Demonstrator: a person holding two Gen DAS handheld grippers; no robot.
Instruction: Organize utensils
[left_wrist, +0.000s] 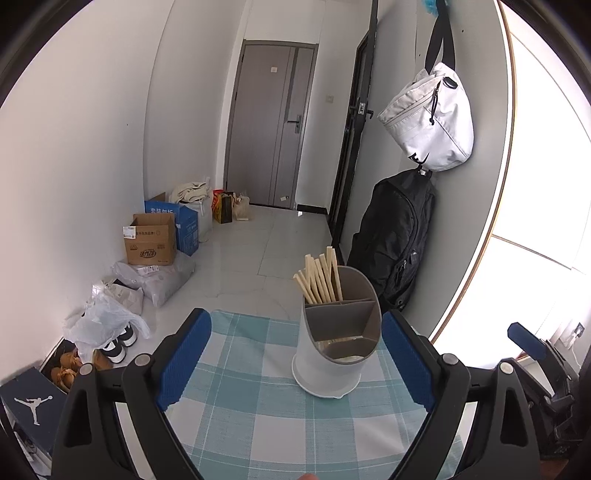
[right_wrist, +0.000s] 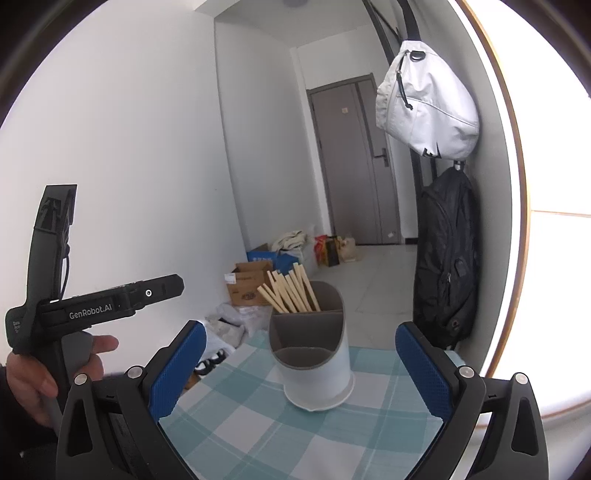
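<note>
A white utensil holder (left_wrist: 328, 365) with a grey divided insert stands on the teal checked tablecloth (left_wrist: 251, 424). Several wooden chopsticks (left_wrist: 320, 277) stand upright in its far compartment. The near compartments look empty of upright utensils. My left gripper (left_wrist: 295, 358) is open and empty, the holder just ahead between its blue pads. In the right wrist view the same holder (right_wrist: 314, 369) and chopsticks (right_wrist: 290, 293) stand ahead of my right gripper (right_wrist: 301, 373), which is open and empty.
The table's far edge drops to a tiled floor with cardboard boxes (left_wrist: 151, 240), plastic bags and shoes at the left. A black backpack (left_wrist: 395, 240) and white bag (left_wrist: 432, 118) hang on the right wall. The left gripper's body (right_wrist: 92, 306) is at the right view's left.
</note>
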